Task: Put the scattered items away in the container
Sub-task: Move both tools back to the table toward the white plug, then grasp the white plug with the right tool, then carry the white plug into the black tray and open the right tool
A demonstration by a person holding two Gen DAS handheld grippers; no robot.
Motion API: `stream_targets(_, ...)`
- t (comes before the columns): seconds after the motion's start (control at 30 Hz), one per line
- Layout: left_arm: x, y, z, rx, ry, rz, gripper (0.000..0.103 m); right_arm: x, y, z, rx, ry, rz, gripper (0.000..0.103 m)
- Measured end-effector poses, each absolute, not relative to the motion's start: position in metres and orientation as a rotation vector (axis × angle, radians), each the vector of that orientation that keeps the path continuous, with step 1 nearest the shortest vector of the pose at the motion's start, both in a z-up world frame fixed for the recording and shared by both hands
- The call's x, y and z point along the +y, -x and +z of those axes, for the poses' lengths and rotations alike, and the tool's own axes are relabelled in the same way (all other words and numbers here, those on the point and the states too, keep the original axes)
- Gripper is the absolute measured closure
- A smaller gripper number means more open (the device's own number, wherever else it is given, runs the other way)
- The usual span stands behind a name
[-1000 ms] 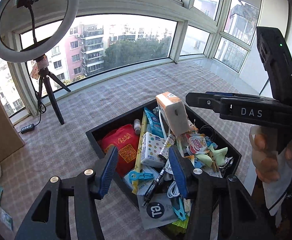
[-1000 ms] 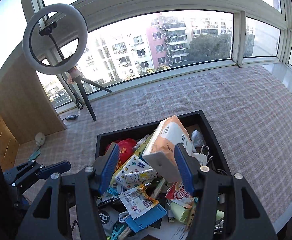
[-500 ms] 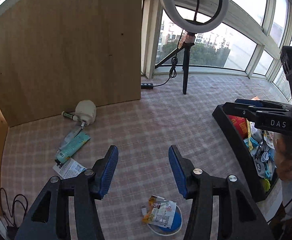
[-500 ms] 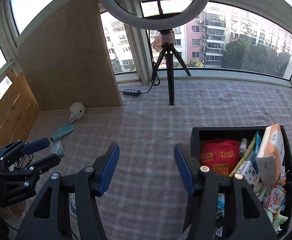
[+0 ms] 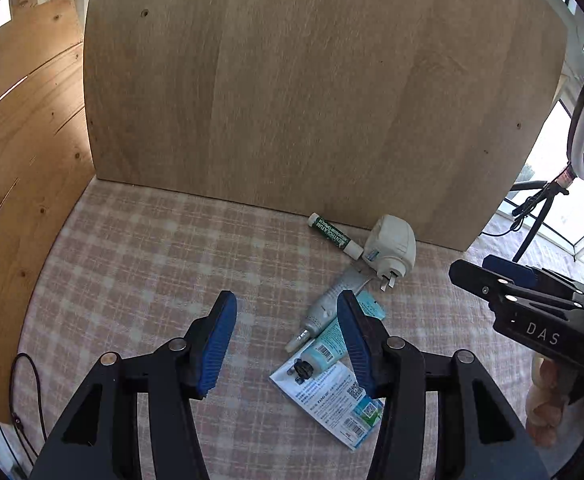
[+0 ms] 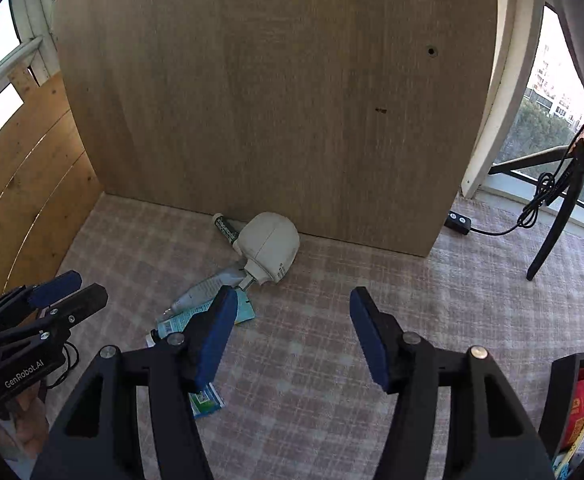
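White plug adapter (image 5: 390, 245) lies beyond the empty left hand-held gripper (image 5: 286, 338).

We carry two black grippers with blue ribbed pads and silver screws: our left gripper (image 5: 286, 344) marked "GenRobot.AI", our right gripper (image 6: 292, 340) "DAS".

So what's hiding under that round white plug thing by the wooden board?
The white plug lies on the top end of a grey tube. Beside it lies a green-labelled stick, touching it. Whether anything else lies underneath is hidden.
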State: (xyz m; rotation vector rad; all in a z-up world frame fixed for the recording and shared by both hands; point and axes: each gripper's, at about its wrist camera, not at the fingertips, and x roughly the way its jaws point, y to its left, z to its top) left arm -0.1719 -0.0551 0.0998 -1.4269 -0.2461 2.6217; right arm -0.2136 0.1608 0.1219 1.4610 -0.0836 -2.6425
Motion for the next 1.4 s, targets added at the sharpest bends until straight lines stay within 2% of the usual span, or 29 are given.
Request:
stream_targets(0.1,-0.062,0.180,0.087,-0.289,1.450,2.604,0.054,0.143,0.234,0.101,-0.022,-1.505,-2.645,0.045)
stream_targets(0.3,-0.068,0.191,0.071,-0.310,1.461,2.597,0.054,0.133,0.262,0.083,-0.116,-1.573,-2.662,0.045)
stream_targets(0.37,-0.072,0.193,0.069,-0.334,1.462,2.598,0.054,0.126,0.270,0.080,-0.076,-1.587,-2.700,0.040)
stream_targets(0.6,-0.075,0.193,0.062,-0.328,1.465,2.600,0.054,0.115,0.286,0.054,0.014,-1.715,-2.719,0.040)
stream_targets(0.7,-0.072,0.193,0.059,-0.321,1.468,2.599,0.054,0.131,0.283,0.048,-0.116,-1.733,-2.671,0.043)
stream_targets(0.73,-0.070,0.193,0.058,-0.322,1.470,2.596,0.054,0.136,0.281,0.047,-0.143,-1.737,-2.651,0.047)
stream_targets(0.9,-0.060,0.188,0.052,-0.304,1.473,2.584,0.054,0.150,0.270,0.048,-0.154,-1.715,-2.608,0.048)
stream_targets(1.07,-0.050,0.177,0.049,-0.263,1.477,2.572,0.056,0.175,0.245,0.060,-0.257,-1.660,-2.598,0.048)
stream_targets(1.23,-0.042,0.160,0.054,-0.245,1.458,2.559,0.056,0.214,0.195,0.096,-0.289,-1.580,-2.671,0.048)
stream_targets(1.4,-0.022,0.149,0.061,-0.205,1.440,2.541,0.056,0.294,0.129,0.134,-0.412,-1.548,-2.780,0.048)
